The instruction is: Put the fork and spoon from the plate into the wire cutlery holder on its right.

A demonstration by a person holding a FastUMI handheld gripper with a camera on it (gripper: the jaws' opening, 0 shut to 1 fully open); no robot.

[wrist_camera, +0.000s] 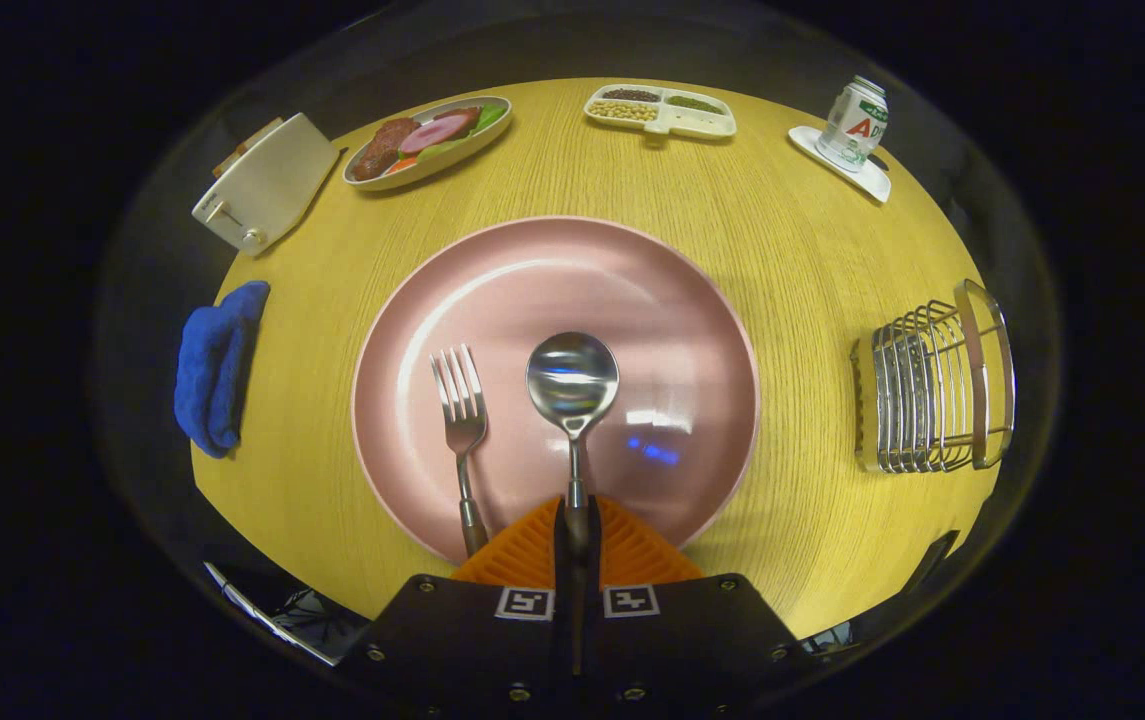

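Note:
A pink plate lies in the middle of the yellow wooden table. On it rest a steel fork and, to its right, a steel spoon, bowl pointing away from me. My gripper is shut on the spoon, both fingers pressed against the handle near its dark end. The fork's handle runs just left of the fingers, untouched. The wire cutlery holder stands on the table to the right of the plate, well apart from the fingers.
Beyond the plate are an oval dish of food, a white divided tray of beans and a bottle on a white coaster. A white toaster and a blue cloth sit to the left.

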